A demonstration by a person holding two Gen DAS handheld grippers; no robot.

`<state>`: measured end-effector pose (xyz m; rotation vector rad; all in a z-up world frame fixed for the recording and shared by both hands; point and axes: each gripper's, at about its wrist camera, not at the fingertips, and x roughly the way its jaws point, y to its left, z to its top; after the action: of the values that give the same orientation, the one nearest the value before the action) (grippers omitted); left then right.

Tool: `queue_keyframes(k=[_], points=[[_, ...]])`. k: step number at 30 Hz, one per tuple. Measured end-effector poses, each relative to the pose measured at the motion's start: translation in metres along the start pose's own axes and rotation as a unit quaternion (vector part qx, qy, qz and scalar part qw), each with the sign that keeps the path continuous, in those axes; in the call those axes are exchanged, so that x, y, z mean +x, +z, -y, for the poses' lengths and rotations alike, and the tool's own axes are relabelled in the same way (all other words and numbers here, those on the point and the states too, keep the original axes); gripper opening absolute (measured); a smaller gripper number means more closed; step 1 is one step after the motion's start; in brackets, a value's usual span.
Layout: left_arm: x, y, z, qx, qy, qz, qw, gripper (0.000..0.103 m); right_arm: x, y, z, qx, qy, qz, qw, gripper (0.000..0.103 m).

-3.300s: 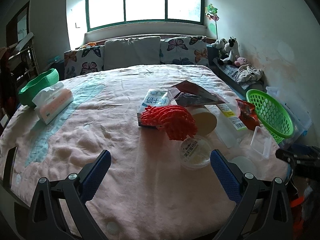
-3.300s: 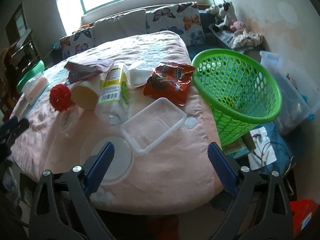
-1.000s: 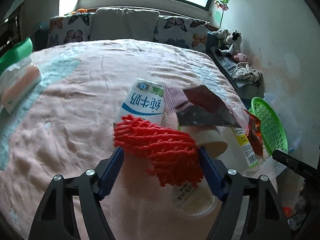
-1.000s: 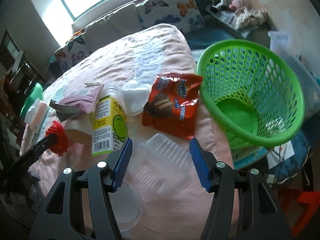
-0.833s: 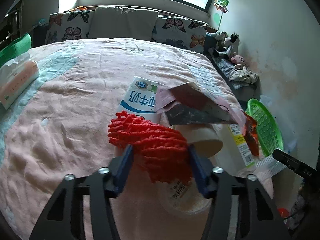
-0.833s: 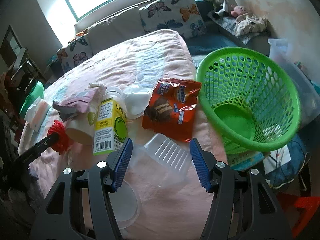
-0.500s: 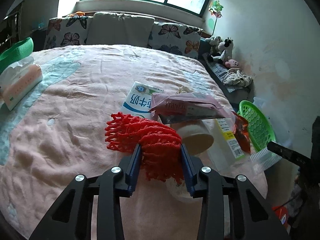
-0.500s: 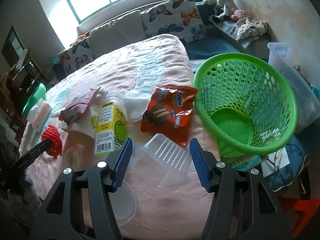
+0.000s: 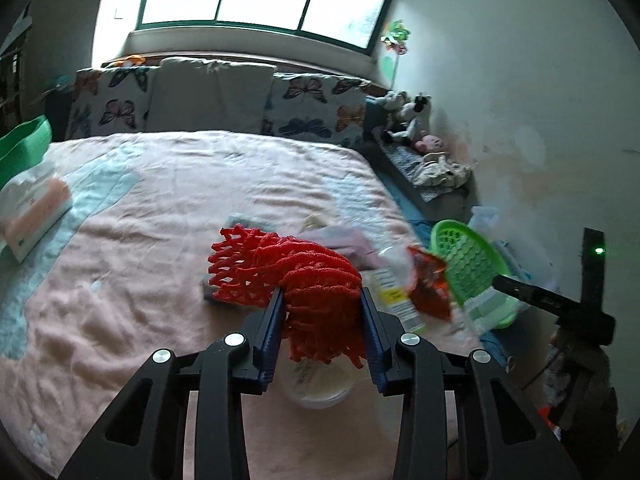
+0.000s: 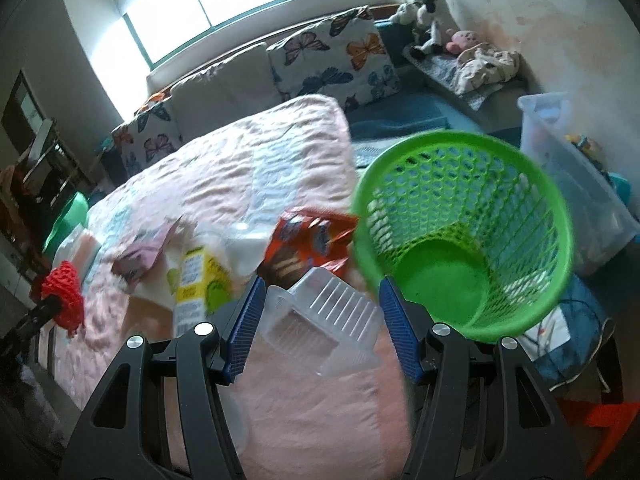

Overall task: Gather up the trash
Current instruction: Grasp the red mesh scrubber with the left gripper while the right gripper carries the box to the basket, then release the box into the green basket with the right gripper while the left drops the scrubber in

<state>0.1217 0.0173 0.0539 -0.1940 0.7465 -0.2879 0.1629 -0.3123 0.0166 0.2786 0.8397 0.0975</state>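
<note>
Trash from the pink bedspread (image 9: 168, 184) is in both tongs at once, and the step in hand looks like the carry to the green plastic mesh basket (image 10: 460, 216) standing beside the bed.

The left tongs (image 9: 322, 312) have just been closing and now pinch a bunched red foam fruit net (image 9: 288, 276) between the blue pads, with loose loops spilling out to the left and hanging below. The right tongs (image 10: 320, 316) stand about half open, clamped across a clear ribbed plastic food box (image 10: 324, 320) that tilts up off the bedspread.

To do this well, I judge that the box should go first, since the basket mouth lies just to its right. The grip should be kept even, because thin clear plastic will probably flex and could pop out if squeezed harder. It is best released only once the box is over the rim.

The net is springy and light, so the left tongs want a firm hold and a high path over the yellow-labelled bottle (image 9: 394, 296) and the red snack wrapper (image 9: 430, 284), or the trailing loops could snag and drag them. A round clear lidded tub (image 9: 318, 380) sits right under the net and is best left undisturbed on the way.
</note>
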Motion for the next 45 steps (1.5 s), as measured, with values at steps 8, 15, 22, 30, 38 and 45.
queue_keyframes(k=[8, 15, 22, 30, 38, 45], points=[[0.028, 0.024, 0.057, 0.041, -0.04, -0.012, 0.9983, 0.035, 0.003, 0.02, 0.051, 0.02, -0.041, 0.02, 0.999, 0.06], [0.067, 0.039, 0.106, 0.075, -0.062, -0.033, 0.9947, 0.035, 0.017, 0.023, 0.101, 0.043, -0.066, 0.012, 0.997, 0.06], [0.106, 0.047, 0.149, 0.109, -0.07, -0.055, 0.99, 0.035, 0.043, 0.012, 0.123, 0.039, -0.069, -0.016, 0.997, 0.061], [0.148, 0.048, 0.188, 0.152, -0.069, -0.084, 0.9825, 0.035, 0.042, 0.007, 0.129, 0.029, -0.074, -0.009, 0.997, 0.07], [0.177, 0.041, 0.224, 0.185, -0.081, -0.105, 0.9738, 0.036, 0.008, -0.002, 0.134, 0.03, -0.077, 0.024, 0.996, 0.071], [0.199, 0.032, 0.248, 0.196, -0.095, -0.124, 0.9681, 0.042, -0.011, -0.015, 0.136, 0.036, -0.078, 0.037, 0.996, 0.072]])
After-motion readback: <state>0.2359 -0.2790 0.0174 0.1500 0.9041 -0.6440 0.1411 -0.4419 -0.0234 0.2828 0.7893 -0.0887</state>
